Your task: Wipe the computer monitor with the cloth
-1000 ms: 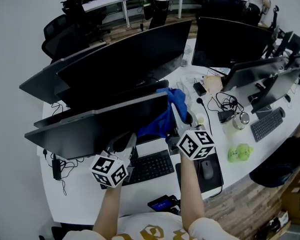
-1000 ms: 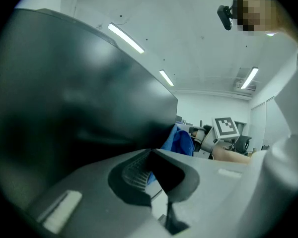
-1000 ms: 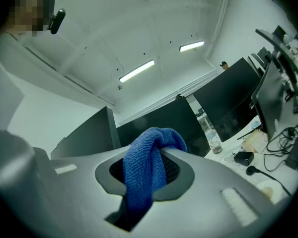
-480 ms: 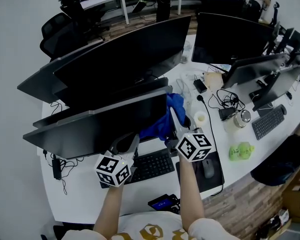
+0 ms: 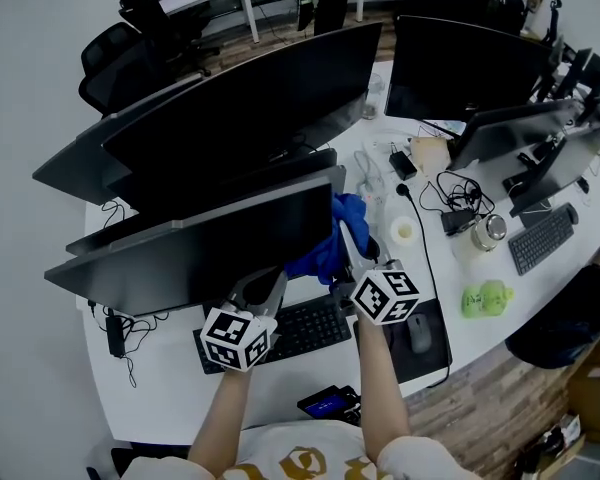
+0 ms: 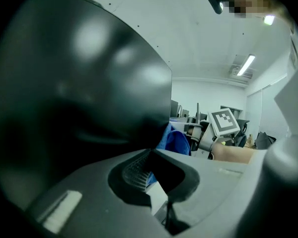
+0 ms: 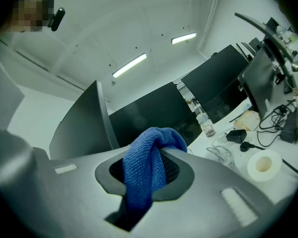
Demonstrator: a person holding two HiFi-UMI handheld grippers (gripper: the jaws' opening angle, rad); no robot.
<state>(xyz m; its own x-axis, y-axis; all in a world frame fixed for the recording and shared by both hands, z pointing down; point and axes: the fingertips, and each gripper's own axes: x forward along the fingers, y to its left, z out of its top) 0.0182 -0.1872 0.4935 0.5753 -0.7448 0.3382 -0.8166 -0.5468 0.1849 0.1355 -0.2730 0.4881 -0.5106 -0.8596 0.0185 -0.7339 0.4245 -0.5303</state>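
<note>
Cloth (image 5: 329, 246) at monitor (image 5: 200, 253) right edge
Right gripper (image 7: 156, 155) pinches the blue cloth; left gripper (image 6: 151, 152) jaws pressed together, tips at the monitor's lower edge

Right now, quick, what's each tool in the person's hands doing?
Left tool: closed, apparently on the lower edge of the black flat computer monitor.
Right tool: closed on the blue terry cloth.
</note>
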